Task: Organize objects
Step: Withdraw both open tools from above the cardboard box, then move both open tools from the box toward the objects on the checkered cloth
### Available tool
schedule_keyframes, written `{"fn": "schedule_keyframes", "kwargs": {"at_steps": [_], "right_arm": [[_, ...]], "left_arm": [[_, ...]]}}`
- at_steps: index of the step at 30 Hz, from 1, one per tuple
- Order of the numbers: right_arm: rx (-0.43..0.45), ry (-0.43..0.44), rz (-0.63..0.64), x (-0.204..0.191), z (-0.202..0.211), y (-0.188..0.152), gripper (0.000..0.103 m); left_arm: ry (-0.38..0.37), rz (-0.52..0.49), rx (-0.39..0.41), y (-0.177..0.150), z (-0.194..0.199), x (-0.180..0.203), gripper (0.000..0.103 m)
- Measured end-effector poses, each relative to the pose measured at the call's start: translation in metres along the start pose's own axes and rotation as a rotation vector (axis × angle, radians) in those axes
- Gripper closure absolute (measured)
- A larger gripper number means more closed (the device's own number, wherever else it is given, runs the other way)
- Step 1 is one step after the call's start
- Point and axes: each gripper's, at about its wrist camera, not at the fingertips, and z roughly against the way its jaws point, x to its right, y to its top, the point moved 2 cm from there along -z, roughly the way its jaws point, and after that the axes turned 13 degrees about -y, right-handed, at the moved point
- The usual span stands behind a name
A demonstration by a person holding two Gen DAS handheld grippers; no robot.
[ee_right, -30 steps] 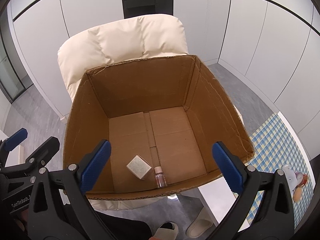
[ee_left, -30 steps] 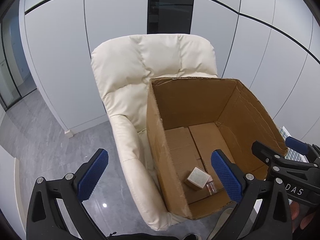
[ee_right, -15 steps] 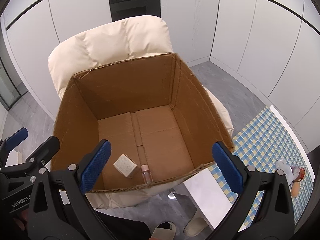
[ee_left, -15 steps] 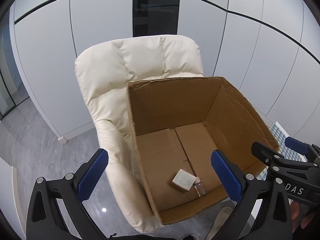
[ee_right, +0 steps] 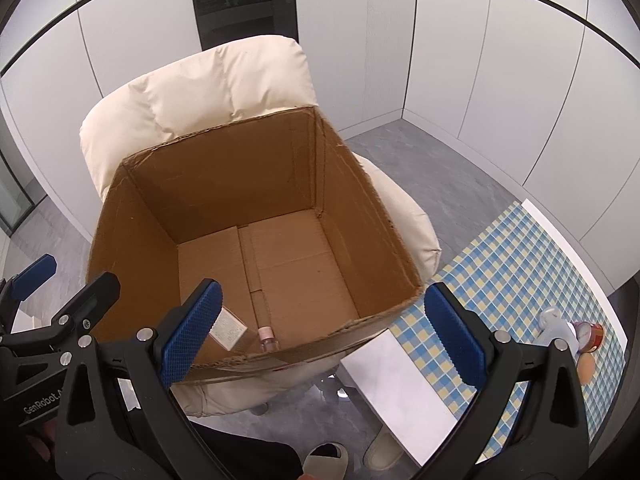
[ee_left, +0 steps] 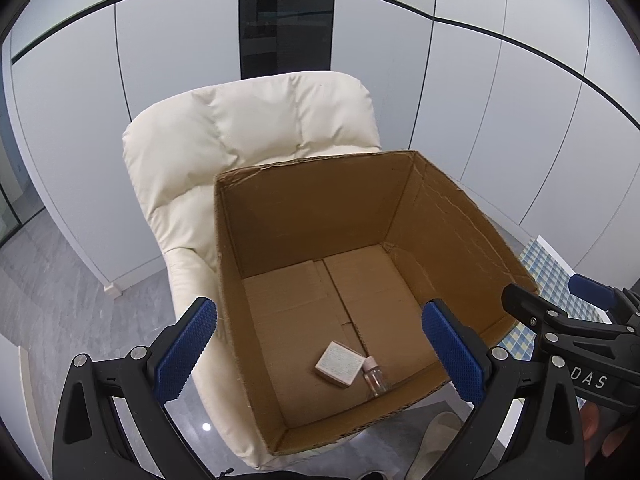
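Note:
An open cardboard box [ee_left: 452, 224] [ee_right: 132, 216] stands on a cream padded chair [ee_left: 224, 148] [ee_right: 208, 92]. On its floor near the front wall lie a small white carton [ee_left: 337, 369] [ee_right: 229, 329] and a small clear bottle with a pink cap [ee_left: 373, 376] [ee_right: 267, 338]. My left gripper [ee_left: 320, 356] is open and empty, held above the box's front left part. My right gripper [ee_right: 320, 336] is open and empty above the box's front right edge. Each gripper shows at the edge of the other's view.
A table with a blue and yellow checked cloth [ee_right: 516, 264] stands to the right of the chair, with a white bottle [ee_right: 554, 326] and a red can [ee_right: 588, 332] on it. Grey floor and white wall panels surround the chair. Slippered feet [ee_right: 380, 454] show below.
Both views have swung to the right: the box and chair have shifted left in the frames, and more of the checked table shows. Both grippers stay open. The carton and bottle lie as before.

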Motion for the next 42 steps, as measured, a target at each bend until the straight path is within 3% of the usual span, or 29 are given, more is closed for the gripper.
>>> {"fn": "schedule_keyframes", "kwargs": {"at_steps": [42], "right_arm": [[-0.033,-0.124,-0.155,0.119,-0.002,-0.027,0.001]], "left_arm": [[-0.135,-0.133,-0.041,-0.002,-0.031,0.111,0.001]]}}
